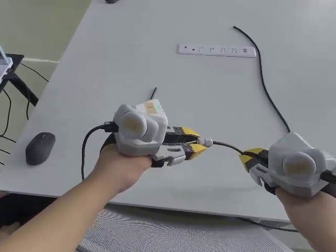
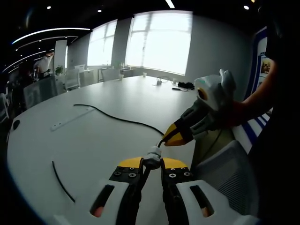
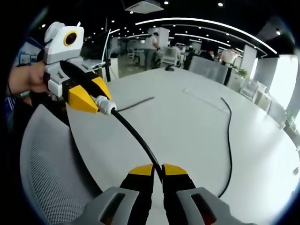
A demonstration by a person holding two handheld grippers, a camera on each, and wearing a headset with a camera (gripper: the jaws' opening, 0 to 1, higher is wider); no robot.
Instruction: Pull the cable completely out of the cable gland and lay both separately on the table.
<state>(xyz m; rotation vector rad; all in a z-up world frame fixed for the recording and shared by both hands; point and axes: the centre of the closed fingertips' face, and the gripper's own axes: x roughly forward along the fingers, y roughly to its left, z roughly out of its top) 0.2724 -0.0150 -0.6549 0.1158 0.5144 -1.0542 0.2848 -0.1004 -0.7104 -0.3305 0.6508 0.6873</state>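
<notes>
A white cable gland [image 1: 206, 142] is pinched between the yellow tips of my left gripper [image 1: 195, 144], held above the table's near edge. A black cable [image 1: 228, 146] leaves the gland and runs right into my right gripper [image 1: 249, 160], which is shut on it a short way off. In the left gripper view the gland [image 2: 152, 157] sits between the jaws of the left gripper [image 2: 151, 163], with the right gripper's yellow tip [image 2: 176, 135] just beyond. In the right gripper view the cable [image 3: 136, 136] stretches from my right gripper [image 3: 158, 169] to the gland [image 3: 105, 104].
A white power strip [image 1: 217, 50] lies at the back of the grey table [image 1: 131, 63]. A long black cord [image 1: 265, 84] runs across the table toward the right gripper. A short black piece [image 1: 153, 93] lies mid-table, a mouse [image 1: 40, 148] at the left edge, a mesh chair [image 1: 157, 236] below.
</notes>
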